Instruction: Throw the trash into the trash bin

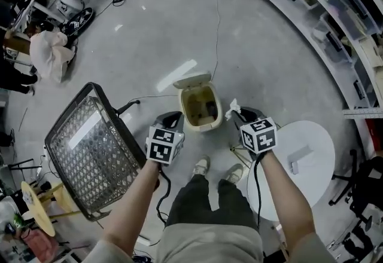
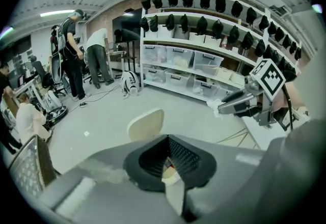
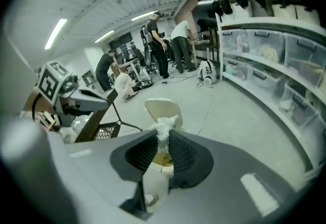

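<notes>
Head view: the trash bin [image 1: 199, 106] stands on the floor [image 1: 149, 34] with its lid [image 1: 191, 81] raised, just ahead of the person's shoes [image 1: 201, 166]. The left claw [image 1: 170, 119] is beside the bin's left rim. The right claw [image 1: 234, 113] is beside the right rim, pinching a white tissue [image 1: 232, 105]. Left gripper view: the jaws are pressed together at the tips, with nothing between them, and the lid shows beyond. Right gripper view: the jaws pinch the tissue, with the open bin beyond them.
</notes>
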`<state>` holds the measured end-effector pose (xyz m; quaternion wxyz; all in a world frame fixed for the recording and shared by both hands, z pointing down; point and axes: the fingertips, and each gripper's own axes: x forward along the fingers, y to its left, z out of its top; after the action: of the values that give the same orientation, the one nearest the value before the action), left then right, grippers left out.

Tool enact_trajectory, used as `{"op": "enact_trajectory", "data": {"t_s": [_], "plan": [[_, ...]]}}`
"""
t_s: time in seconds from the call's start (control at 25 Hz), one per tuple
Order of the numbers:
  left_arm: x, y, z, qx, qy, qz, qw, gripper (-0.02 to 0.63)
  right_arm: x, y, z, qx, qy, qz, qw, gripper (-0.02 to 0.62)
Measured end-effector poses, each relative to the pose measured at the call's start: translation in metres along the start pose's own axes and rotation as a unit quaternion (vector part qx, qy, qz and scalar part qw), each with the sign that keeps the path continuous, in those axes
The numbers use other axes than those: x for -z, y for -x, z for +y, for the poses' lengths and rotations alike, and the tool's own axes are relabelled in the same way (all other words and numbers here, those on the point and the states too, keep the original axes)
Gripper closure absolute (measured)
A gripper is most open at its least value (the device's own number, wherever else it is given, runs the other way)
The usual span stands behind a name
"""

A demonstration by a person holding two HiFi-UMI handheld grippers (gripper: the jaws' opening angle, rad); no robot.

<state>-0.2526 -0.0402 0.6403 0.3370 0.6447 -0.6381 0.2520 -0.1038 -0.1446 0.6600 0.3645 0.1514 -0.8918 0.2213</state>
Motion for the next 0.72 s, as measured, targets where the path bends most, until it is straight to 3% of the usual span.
{"op": "enact_trajectory", "data": {"t_s": [0.28,0.72], "plan": [[0.060,-0.047,0.037,-0.003,0.033,0.034,0.9989,0.604,0.041,-0.093,-0.003,-0.003,-0.047,0.049,0.998,0.525],[0.140,-0.103,0.050,0.007,0.086,0.076,0.9934,0.604,0.110,-0.195,0.007,-0.008,-0.022,0.105,0.994,0.520]]}}
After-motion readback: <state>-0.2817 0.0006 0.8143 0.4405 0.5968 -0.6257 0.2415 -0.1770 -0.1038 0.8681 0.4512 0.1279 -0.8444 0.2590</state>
